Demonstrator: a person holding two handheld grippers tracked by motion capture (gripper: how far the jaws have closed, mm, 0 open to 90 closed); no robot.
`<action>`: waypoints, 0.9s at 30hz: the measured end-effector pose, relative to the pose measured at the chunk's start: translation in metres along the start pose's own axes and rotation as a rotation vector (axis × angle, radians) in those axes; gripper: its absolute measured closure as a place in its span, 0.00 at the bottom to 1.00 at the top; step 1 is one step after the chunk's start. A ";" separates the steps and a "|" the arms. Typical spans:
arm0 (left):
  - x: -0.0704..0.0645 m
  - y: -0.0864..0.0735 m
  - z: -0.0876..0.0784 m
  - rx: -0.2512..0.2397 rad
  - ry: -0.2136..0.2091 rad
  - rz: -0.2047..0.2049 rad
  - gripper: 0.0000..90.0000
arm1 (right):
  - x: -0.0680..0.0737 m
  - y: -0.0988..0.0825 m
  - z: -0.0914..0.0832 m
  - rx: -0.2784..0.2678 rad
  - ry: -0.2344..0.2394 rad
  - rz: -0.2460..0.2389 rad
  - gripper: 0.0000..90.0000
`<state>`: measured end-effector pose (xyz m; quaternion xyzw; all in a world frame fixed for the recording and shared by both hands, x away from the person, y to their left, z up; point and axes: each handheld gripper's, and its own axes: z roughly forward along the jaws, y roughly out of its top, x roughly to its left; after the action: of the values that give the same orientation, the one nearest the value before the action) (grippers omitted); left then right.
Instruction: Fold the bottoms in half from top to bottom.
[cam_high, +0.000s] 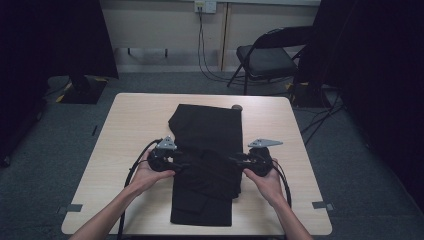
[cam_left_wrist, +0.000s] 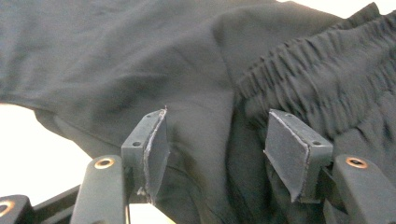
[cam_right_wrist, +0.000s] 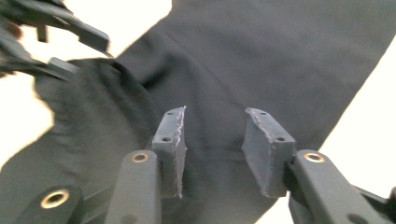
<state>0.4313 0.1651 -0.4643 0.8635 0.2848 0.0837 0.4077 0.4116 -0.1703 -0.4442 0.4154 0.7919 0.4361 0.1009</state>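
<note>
A pair of black trousers (cam_high: 206, 129) lies lengthwise down the middle of the light wooden table (cam_high: 130, 120), with a bunched fold across its middle (cam_high: 212, 170). My left gripper (cam_high: 181, 160) sits at the cloth's left edge, pointing right; its jaws stand open over black cloth and a gathered elastic waistband (cam_left_wrist: 327, 79), gripping nothing (cam_left_wrist: 217, 149). My right gripper (cam_high: 235, 160) is at the right edge of the fold, pointing left. In the right gripper view its jaws (cam_right_wrist: 212, 149) are open above flat black cloth, and the left gripper (cam_right_wrist: 51, 42) shows blurred at the upper left.
A small dark round object (cam_high: 237, 107) lies at the trousers' far end. Beyond the table stand a black folding chair (cam_high: 265, 57) and dark curtains. Cables run along the grey carpet (cam_high: 340, 150). Bare tabletop flanks the trousers on both sides.
</note>
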 end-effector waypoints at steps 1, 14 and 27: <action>-0.001 -0.001 0.000 0.003 -0.001 0.004 0.43 | 0.000 0.000 0.000 0.000 0.000 0.000 0.66; 0.009 0.007 0.023 0.038 0.027 -0.050 0.46 | 0.001 -0.020 0.018 0.127 -0.013 -0.027 0.62; -0.034 -0.011 -0.025 -0.007 -0.088 0.085 0.38 | 0.058 -0.035 -0.021 0.098 0.197 -0.116 0.60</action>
<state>0.3897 0.1681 -0.4533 0.8763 0.2295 0.0639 0.4187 0.3442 -0.1492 -0.4467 0.3285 0.8410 0.4290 0.0269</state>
